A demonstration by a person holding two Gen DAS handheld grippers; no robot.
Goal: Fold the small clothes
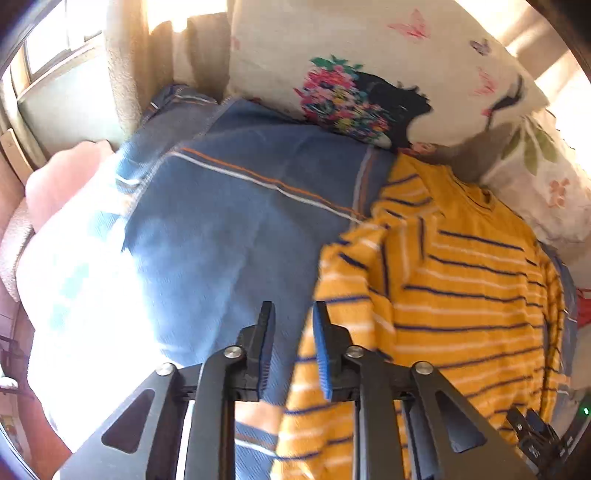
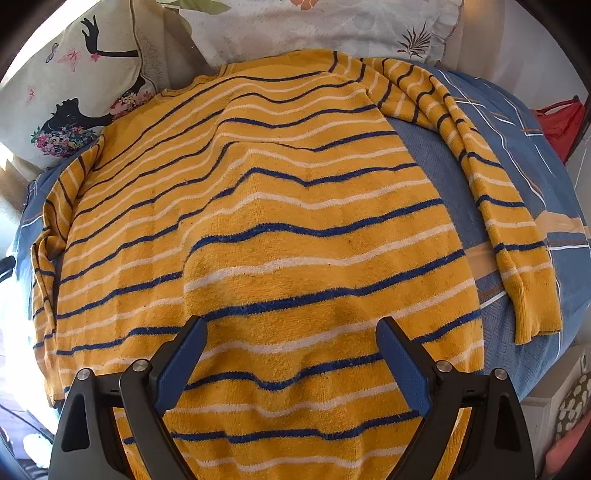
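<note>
Fuzzy yellow striped sweater [image 2: 258,221] flat on woven blue blanket [image 1: 229,229], left tongs [image 1: 293,325] narrowly apart, right tongs [image 2: 291,332] spread wide

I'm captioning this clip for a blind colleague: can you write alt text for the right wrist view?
A yellow sweater with blue and white stripes lies spread flat on a blue bedspread, one sleeve stretched out to the right. The open right gripper hovers over its lower part, holding nothing. Floral pillows sit behind the collar.
</note>
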